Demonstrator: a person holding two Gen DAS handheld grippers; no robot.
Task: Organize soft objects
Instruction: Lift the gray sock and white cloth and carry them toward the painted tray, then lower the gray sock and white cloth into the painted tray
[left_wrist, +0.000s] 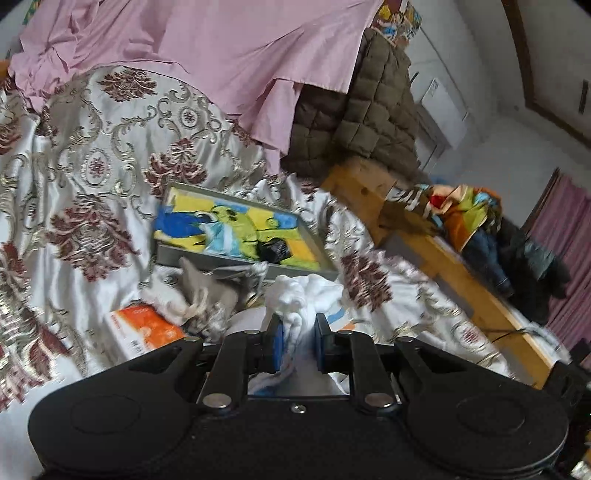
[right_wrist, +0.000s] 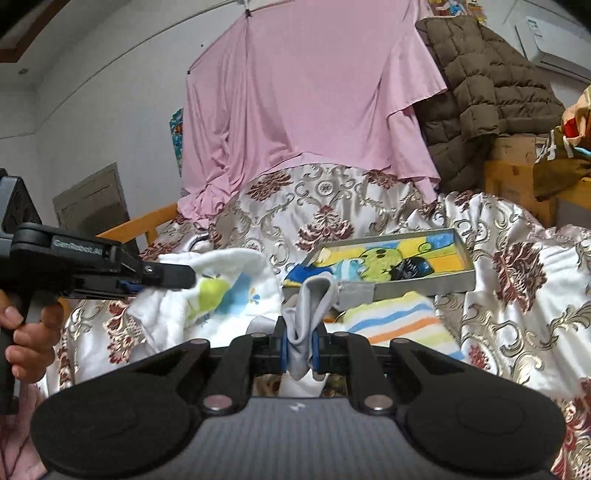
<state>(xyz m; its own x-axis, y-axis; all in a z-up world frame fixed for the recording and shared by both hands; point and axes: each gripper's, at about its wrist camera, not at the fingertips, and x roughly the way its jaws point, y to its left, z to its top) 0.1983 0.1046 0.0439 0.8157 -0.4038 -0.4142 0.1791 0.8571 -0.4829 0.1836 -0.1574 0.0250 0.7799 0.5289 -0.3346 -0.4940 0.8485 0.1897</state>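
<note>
My left gripper (left_wrist: 298, 341) is shut on a white towel (left_wrist: 306, 295) with a blue and yellow print, bunched between its blue pads. The right wrist view shows it from the side at the left (right_wrist: 184, 278), pinching the same towel (right_wrist: 221, 291). My right gripper (right_wrist: 299, 345) is shut on a grey sock (right_wrist: 314, 299), which stands up between the pads. A grey tray (right_wrist: 417, 288) lined with a yellow, blue and green cartoon cloth lies on the bed just beyond the sock; it also shows in the left wrist view (left_wrist: 173, 254). A striped towel (right_wrist: 399, 321) lies in front of the tray.
A cream bedspread (left_wrist: 92, 166) with dark red flowers covers the bed. A pink sheet (right_wrist: 306, 92) hangs behind it, next to a brown quilted jacket (right_wrist: 487, 88). A wooden bed frame (left_wrist: 461, 273) with piled clothes runs along the right. An orange and white packet (left_wrist: 144, 328) lies near my left gripper.
</note>
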